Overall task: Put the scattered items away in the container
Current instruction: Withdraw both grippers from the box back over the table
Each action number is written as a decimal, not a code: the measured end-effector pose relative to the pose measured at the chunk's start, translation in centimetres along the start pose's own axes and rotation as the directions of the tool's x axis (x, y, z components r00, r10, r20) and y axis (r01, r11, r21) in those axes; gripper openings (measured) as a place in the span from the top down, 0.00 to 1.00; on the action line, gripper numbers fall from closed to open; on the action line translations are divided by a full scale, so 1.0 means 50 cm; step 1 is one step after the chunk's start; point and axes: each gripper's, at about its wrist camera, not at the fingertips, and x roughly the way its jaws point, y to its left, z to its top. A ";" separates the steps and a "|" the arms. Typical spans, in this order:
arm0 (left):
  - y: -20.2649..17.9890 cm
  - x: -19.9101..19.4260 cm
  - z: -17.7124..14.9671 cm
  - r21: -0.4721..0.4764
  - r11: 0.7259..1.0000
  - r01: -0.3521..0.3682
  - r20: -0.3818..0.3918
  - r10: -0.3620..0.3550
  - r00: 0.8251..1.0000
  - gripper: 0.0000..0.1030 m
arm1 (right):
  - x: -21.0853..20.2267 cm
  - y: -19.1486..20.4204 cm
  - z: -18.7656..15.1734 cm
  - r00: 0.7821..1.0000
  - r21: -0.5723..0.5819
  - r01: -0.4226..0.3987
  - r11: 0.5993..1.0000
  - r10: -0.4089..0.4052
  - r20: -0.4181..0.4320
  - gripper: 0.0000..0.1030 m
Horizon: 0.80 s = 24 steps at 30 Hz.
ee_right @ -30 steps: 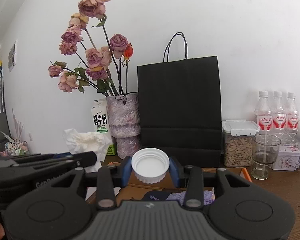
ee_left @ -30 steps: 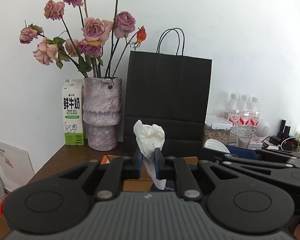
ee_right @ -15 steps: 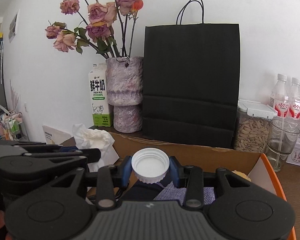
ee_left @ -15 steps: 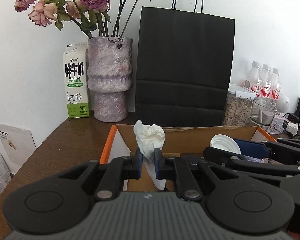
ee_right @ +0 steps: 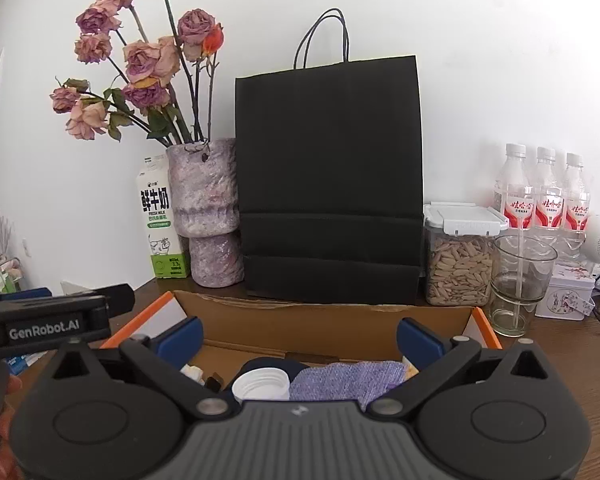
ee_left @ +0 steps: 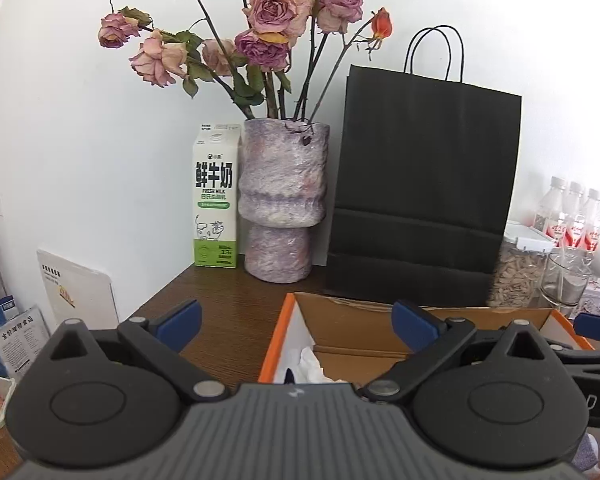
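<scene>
tissue (ee_left: pixel 314 366), crumpled and white, lay inside the cardboard box (ee_left: pixel 352 320) at its left end, low in the centre of the left wrist frame, below and between the spread blue pads (ee_left: pixel 180 322) of the left gripper (ee_left: pixel 298 322). its jaws had just been opening and stood as wide as they go, with nothing pressed between them; the tissue was clear of both pads, dropped into the box.

in the right wrist frame the white bottle cap (ee_right: pixel 262 386) sat open side up in the box, lower centre, just beside a folded purple cloth (ee_right: pixel 348 376) to its right and a dark item behind it. the right gripper (ee_right: pixel 300 338) hung over it, its jaws likewise having just been opening, now fully apart and holding nothing; the cap lay below the gap, touching neither pad. the left gripper showed at the left edge of that frame, alongside the box's orange-edged left wall (ee_right: pixel 140 322).

both pieces looked delivered, so the coming move was judged to be a withdrawal up and back from the box, which lay straight ahead of both tools with its long axis running left to right across the frames. no further loose item on the desk (ee_left: pixel 228 300) could be made out in either view; neither hand was clearly nearer to one.
</scene>
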 end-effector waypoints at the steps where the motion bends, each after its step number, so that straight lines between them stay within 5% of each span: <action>1: -0.005 -0.002 -0.001 0.012 1.000 0.002 0.005 -0.002 1.000 0.00 | -0.003 0.001 0.001 1.000 -0.005 -0.003 1.000 0.003 0.002 0.00; 24: -0.031 -0.056 -0.013 0.047 0.999 0.011 0.063 -0.014 0.998 0.00 | -0.072 0.000 0.007 1.000 -0.056 -0.002 0.998 0.004 0.031 0.00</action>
